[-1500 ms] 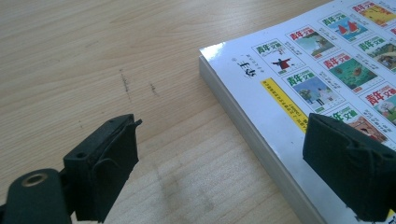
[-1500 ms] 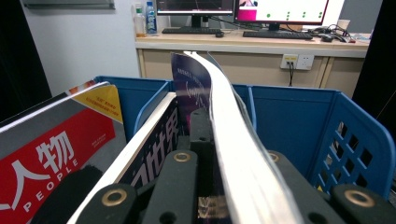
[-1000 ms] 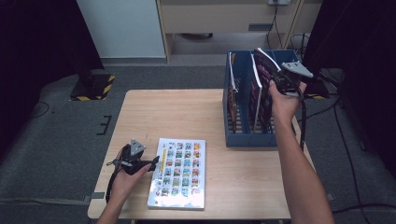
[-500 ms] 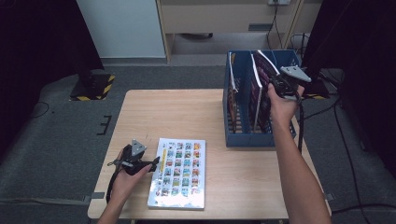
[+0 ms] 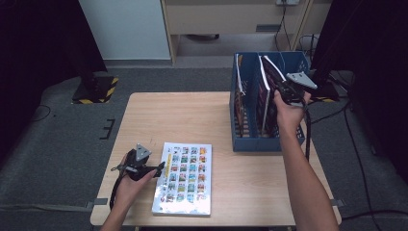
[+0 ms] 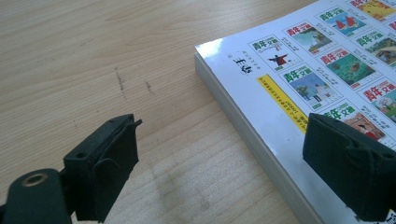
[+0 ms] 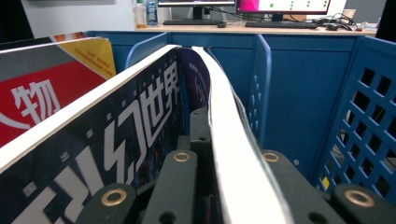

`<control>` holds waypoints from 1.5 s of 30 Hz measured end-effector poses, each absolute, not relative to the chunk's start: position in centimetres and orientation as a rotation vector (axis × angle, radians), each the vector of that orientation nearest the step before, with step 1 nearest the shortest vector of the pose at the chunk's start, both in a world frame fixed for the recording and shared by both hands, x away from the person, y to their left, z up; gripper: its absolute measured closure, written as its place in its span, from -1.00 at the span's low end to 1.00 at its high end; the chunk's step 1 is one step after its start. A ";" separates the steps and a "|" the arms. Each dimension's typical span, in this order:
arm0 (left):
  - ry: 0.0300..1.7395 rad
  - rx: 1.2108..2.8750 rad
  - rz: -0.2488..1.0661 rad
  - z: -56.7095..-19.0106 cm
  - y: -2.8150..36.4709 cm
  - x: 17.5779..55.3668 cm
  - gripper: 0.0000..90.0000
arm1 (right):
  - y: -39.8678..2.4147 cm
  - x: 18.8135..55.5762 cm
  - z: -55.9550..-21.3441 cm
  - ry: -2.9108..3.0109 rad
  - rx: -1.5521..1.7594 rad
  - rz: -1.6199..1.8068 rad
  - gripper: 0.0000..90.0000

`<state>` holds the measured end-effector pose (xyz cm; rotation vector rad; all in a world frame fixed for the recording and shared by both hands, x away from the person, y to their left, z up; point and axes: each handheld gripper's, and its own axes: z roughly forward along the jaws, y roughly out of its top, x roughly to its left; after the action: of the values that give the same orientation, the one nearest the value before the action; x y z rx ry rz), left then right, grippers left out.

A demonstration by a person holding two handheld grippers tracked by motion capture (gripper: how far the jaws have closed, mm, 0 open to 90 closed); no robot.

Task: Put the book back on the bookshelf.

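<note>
Magazine (image 5: 267, 72) clamped in the right claw (image 5: 284, 88) had sunk slightly deeper into the blue file rack (image 5: 269, 143); the left claw (image 5: 159, 169) waited, jaws apart, beside the tabletop booklet (image 5: 185, 178).

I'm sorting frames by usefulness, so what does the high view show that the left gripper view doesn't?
High view alone: the right gripper shut on a dark magazine standing in the blue file rack, other magazines in the rack's slots, both forearms, and the grey floor around the table.

Left gripper view alone: the left gripper's jaws standing wide apart, one over bare wood and one over the cover, gripping nothing, plus the page edges of the flat magazine up close.

Both share: the wooden table, that flat magazine with its grid of small cover pictures, and the left gripper beside its edge.
</note>
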<state>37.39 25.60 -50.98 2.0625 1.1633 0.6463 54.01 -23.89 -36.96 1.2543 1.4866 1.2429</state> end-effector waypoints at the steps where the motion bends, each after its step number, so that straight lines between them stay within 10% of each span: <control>1: 1.163 2.062 0.646 -51.0 25.6 37.4 -0.79 | -23.9 53.9 -37.0 1.492 1.249 1.240 0.86; 45: 1.154 2.070 0.641 -50.9 25.4 37.4 -0.79 | -22.5 53.8 -37.9 1.497 1.200 1.264 0.85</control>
<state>37.36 25.44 -50.95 2.0703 1.1540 0.6415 53.78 -22.45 -37.91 1.1998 1.4966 1.2639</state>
